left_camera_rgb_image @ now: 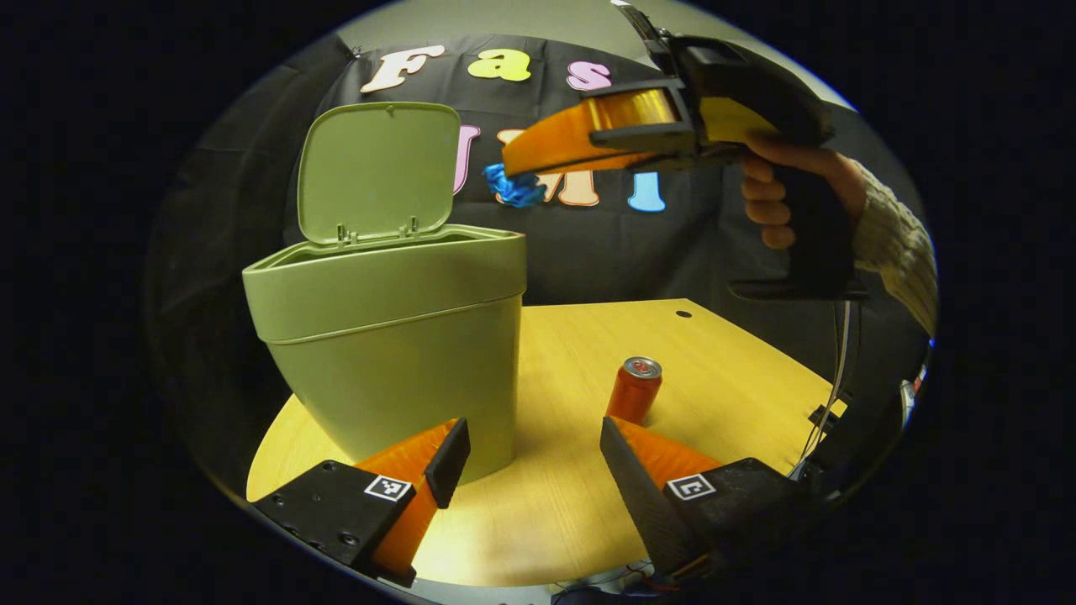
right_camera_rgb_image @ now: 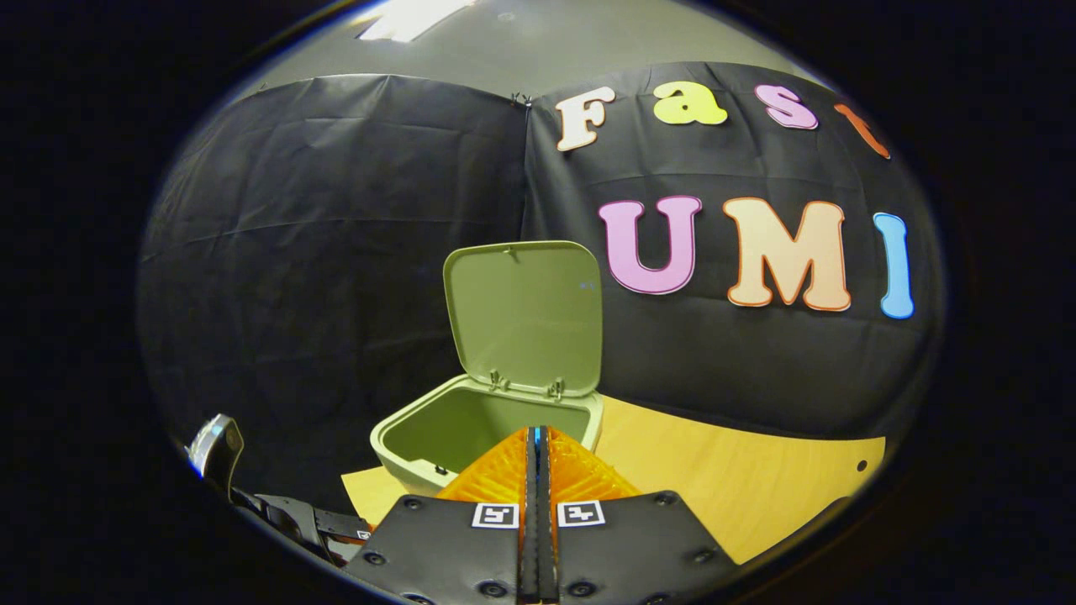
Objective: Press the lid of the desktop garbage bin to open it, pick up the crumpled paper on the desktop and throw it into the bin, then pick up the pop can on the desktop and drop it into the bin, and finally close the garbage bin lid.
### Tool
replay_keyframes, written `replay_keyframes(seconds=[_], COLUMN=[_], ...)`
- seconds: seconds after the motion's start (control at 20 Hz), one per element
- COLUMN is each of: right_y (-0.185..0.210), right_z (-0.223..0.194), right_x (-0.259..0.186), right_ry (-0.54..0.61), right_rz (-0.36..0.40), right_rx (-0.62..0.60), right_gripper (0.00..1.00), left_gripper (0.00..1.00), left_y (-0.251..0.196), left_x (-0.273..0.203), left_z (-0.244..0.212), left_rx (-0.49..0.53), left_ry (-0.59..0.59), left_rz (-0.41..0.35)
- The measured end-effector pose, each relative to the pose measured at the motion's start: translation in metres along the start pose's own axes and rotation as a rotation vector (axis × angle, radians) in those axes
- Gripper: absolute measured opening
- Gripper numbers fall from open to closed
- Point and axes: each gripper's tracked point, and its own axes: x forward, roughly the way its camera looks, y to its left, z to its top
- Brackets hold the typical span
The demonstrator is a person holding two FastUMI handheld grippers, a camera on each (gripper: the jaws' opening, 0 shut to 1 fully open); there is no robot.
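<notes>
The left tool [left_camera_rgb_image: 531, 458] is low over the tabletop [left_camera_rgb_image: 740, 378], its fingers wide apart with nothing between them. Just beyond them stand the green bin [left_camera_rgb_image: 395, 336], lid [left_camera_rgb_image: 374, 172] raised upright, and to its right the red can [left_camera_rgb_image: 635, 391], upright and apart from the bin. The right tool [left_camera_rgb_image: 513, 181], held by a hand [left_camera_rgb_image: 777, 197], is high beside the open lid and clamped on the blue crumpled paper [left_camera_rgb_image: 514, 186]. In the right gripper view its fingers [right_camera_rgb_image: 504, 470] are together above the open bin [right_camera_rgb_image: 471, 428].
</notes>
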Motion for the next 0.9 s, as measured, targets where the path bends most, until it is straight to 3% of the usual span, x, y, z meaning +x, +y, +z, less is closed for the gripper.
replay_keyframes(seconds=[0.2,0.3,0.45,0.5,0.65,0.9], right_y=[0.018,0.022,0.025,0.022,0.004,-0.059], right_z=[-0.001,-0.005,-0.011,-0.011,-0.005,0.007], right_x=[0.025,0.031,0.036,0.036,0.027,-0.019], right_ry=[0.019,0.03,0.049,0.045,0.011,-0.05], right_rz=[0.053,0.066,0.083,0.073,0.025,-0.132], right_rx=[-0.01,-0.009,0.014,0.014,0.008,0.053], right_gripper=[0.02,0.2,0.27,0.33,0.85,0.86], left_gripper=[0.94,0.94,0.95,0.94,0.94,0.94], left_y=[0.012,0.014,0.013,0.011,0.009,-0.01], left_x=[-0.002,-0.001,-0.001,-0.001,0.003,0.003], left_z=[0.005,0.003,0.0,0.0,0.0,0.001], left_rx=[-0.005,-0.006,-0.009,-0.011,-0.003,0.022], left_ry=[-0.016,-0.01,0.0,-0.002,-0.001,-0.003], left_rz=[0.018,0.02,0.016,0.011,-0.012,-0.088])
